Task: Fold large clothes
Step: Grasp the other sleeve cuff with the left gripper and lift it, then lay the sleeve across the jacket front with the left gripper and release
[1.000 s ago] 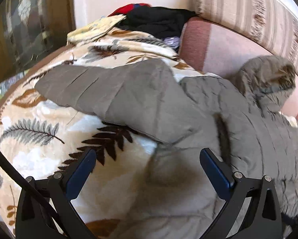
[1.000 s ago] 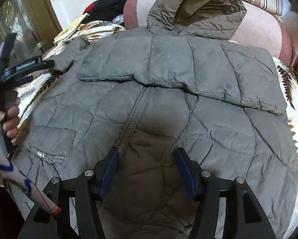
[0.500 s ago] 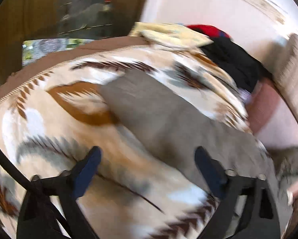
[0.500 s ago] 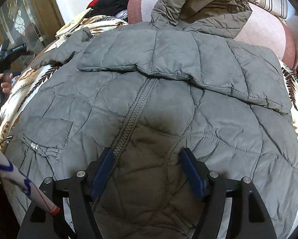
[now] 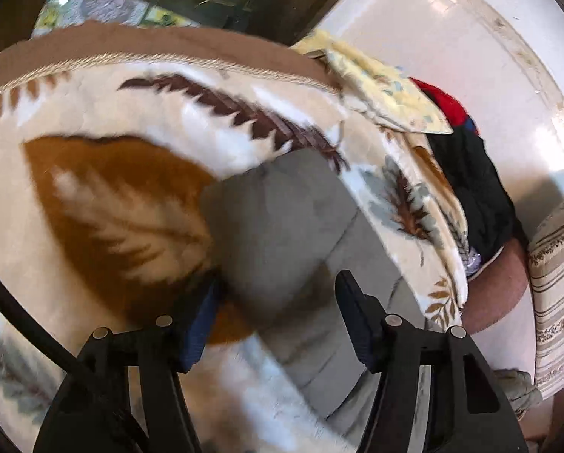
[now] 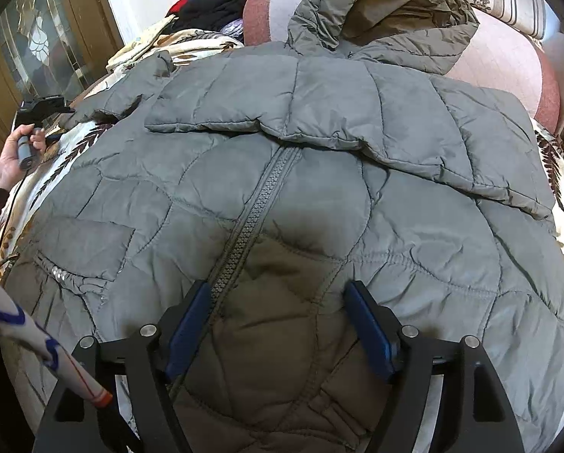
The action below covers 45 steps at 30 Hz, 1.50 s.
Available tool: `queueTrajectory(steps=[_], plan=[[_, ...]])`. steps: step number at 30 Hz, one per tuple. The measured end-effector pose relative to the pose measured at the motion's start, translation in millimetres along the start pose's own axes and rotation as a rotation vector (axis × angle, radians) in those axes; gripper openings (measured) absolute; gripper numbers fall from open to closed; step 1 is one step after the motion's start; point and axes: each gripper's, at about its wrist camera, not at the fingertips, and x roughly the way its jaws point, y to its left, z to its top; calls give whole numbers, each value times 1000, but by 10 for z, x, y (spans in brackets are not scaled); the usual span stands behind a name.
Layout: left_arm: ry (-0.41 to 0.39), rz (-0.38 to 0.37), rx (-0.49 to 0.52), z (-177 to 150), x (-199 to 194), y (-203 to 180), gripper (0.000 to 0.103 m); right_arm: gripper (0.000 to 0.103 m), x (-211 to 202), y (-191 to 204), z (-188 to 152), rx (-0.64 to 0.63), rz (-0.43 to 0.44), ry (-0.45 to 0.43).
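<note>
A grey quilted hooded jacket (image 6: pixel 319 151) lies face up on a bed, zipper (image 6: pixel 251 219) closed, hood (image 6: pixel 387 15) on a pink bolster. One sleeve is folded across the chest. The other sleeve (image 5: pixel 282 219) stretches out over the blanket. My left gripper (image 5: pixel 278 283) is at that sleeve's cuff end, its jaws closing with the cuff between them; the blurred view shows no firm pinch. It also appears far left as the left gripper (image 6: pixel 44 104), held by a hand (image 6: pixel 14 154). My right gripper (image 6: pixel 278 290) hangs over the jacket's lower front beside the zipper, jaws opening, gripping nothing.
A leaf-patterned blanket (image 5: pixel 112 188) covers the bed. Black and red clothes (image 5: pixel 467 166) are piled at the head by a white wall. A striped cushion (image 5: pixel 557 302) and a pink bolster (image 6: pixel 508 68) lie behind the hood. A wooden glazed door (image 6: pixel 36 49) stands left.
The left gripper swept outward along the spread sleeve to its cuff, rolled, and its jaws narrowed. The right gripper stayed over the jacket front and its jaws widened slightly.
</note>
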Motion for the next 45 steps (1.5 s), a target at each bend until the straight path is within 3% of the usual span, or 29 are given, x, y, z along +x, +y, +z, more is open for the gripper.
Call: queueTrajectory(steps=[1,2,3,7,9,10,11,13,15,16,18,20,21,25,28,33,39,45], plan=[[-5,19,8,8,15,-20,39,79,2,-3,4,0,1,1],[-9,33,14,18,20,-34,16,79,0,-5,6,0,1,1],[-7,16,18,22,10,-48,13,79,-2,-15,7,0,3,2],[-46,-8,56,42,-179,-180,12,79,-25,-26,24,7,14,4],[-60,-20,84,38,-325,-305,12,73,-88,-51,53,21,32,-8],[-62,-36,103,32,-410,-380,12,65,-152,-76,77,32,46,-28],[-69,-51,128,19,-512,-477,11,63,-247,-122,114,51,67,-60],[-93,-69,190,-25,-741,-719,11,63,-471,-243,178,105,73,-151],[-104,-103,229,-72,-939,-931,11,69,-624,-376,208,153,17,-213],[-109,-120,252,-102,-1053,-1071,11,72,-632,-453,208,178,-39,-210],[-121,-152,304,-187,-1291,-1364,11,72,-475,-579,184,204,-111,-114],[-128,-192,359,-313,-1553,-1678,11,72,-205,-714,82,255,-98,19],[-132,-213,390,-403,-1695,-1856,11,72,-144,-749,58,277,-78,39],[-141,-282,496,-813,-2137,-2445,11,72,-378,-841,114,340,-12,-36],[-138,-329,576,-1211,-2438,-2860,11,72,-640,-899,153,357,-34,-120],[-80,-389,703,-2064,-2688,-3434,11,72,-828,-1152,130,455,-34,-184],[6,-423,844,-3202,-2653,-3836,12,72,-1026,-1416,46,541,-83,-241],[161,-410,898,-4090,-2208,-3975,12,72,-1196,-1672,-41,625,-125,-286]])
